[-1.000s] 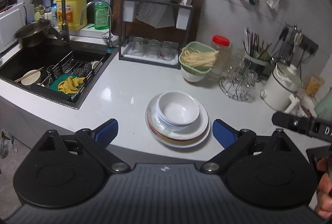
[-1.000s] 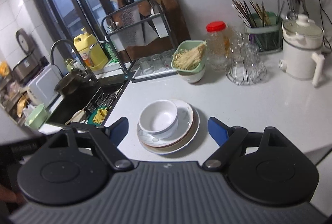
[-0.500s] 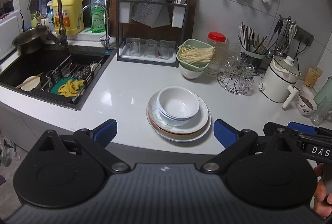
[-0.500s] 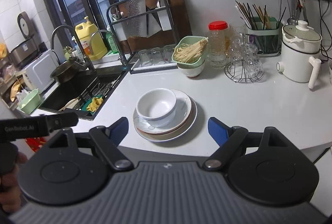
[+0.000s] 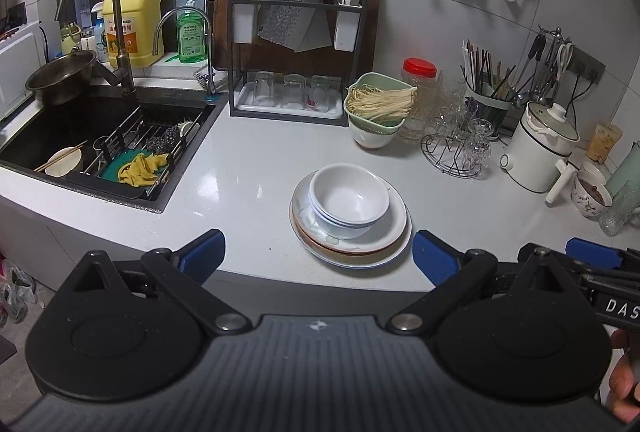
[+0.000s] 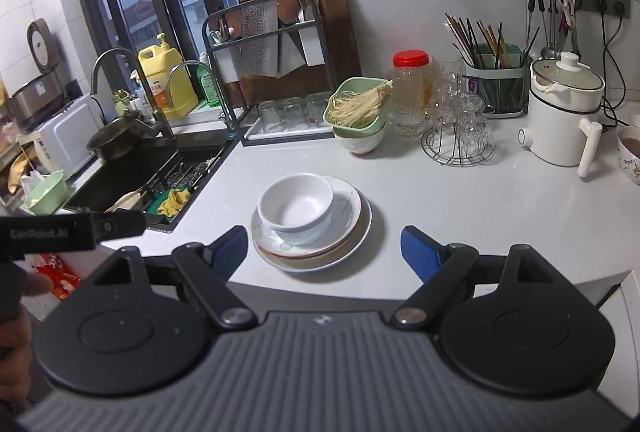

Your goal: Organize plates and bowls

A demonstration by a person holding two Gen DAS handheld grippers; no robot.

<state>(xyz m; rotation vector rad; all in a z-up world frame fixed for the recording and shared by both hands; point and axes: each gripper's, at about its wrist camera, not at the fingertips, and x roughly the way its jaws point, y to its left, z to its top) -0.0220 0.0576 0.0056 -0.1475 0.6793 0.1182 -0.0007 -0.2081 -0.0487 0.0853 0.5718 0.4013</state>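
White bowls sit nested on a stack of plates near the front edge of the white counter. My left gripper hovers in front of the stack, short of the counter edge, open and holding nothing. My right gripper hangs likewise before the stack, open and holding nothing. Each gripper's body shows at the edge of the other's view. Another bowl with chopsticks lies in the sink.
The black sink with its rack and a yellow cloth lies at the left. At the back stand a knife and glass rack, a green basket of noodles on a white bowl, a wire glass stand and a white kettle.
Both views have rolled level and shifted slightly, so the stack sits a little differently between the fingers. The bowls and plates have not moved. Both grippers stay open.
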